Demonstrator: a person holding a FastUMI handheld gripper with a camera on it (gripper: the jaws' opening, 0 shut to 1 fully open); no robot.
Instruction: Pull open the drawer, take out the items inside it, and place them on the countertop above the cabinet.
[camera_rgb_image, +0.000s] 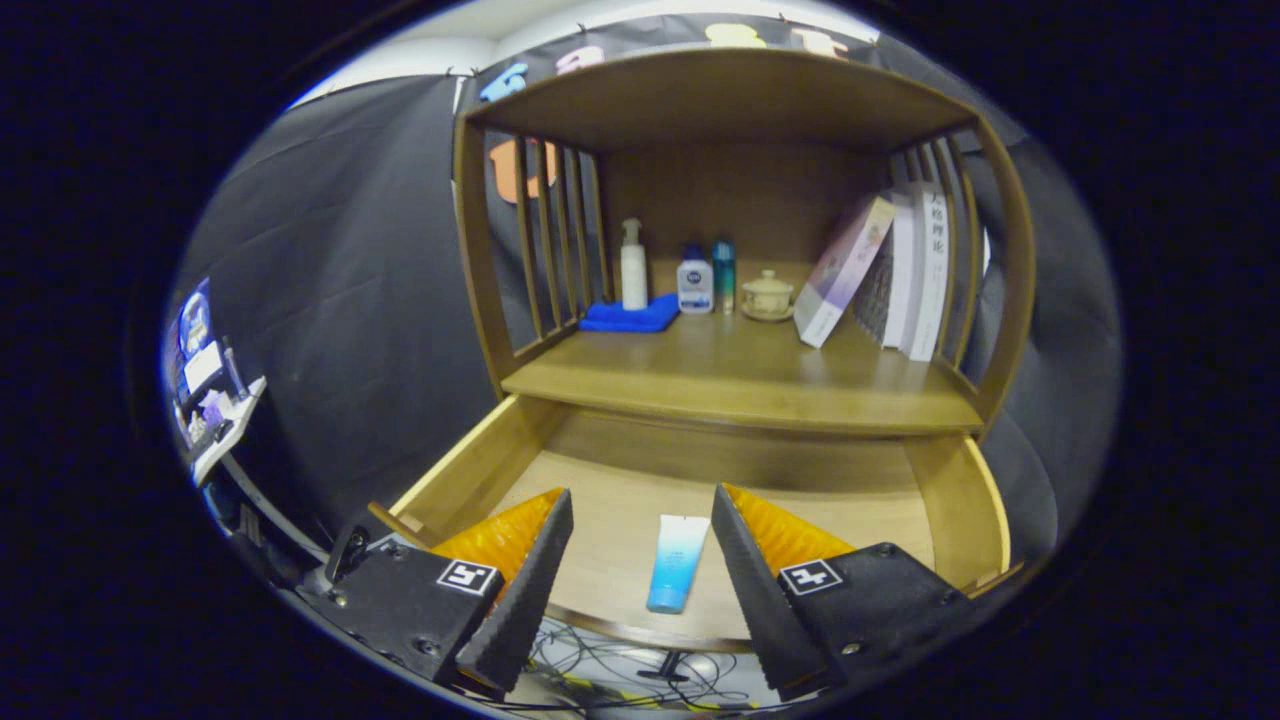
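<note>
With the drawer (960, 500) already pulled out, my claw (640, 560) hangs wide open, holding nothing; the blue tube (678, 563) lies flat on the drawer floor between my fingers, so I should drop straight down and close across its middle

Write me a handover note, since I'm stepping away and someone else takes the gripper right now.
Gripper: jaws open, holding nothing, poised above the open drawer.
Blue-and-white tube: lying flat on the drawer floor, between the jaws, untouched.
Countertop: already carries bottles, a blue cloth, a lidded cup and books toward the back; its front is bare wood.
Done: drawer pulled open.
Left: grasp the tube, lift it out, set it on the countertop.
</note>
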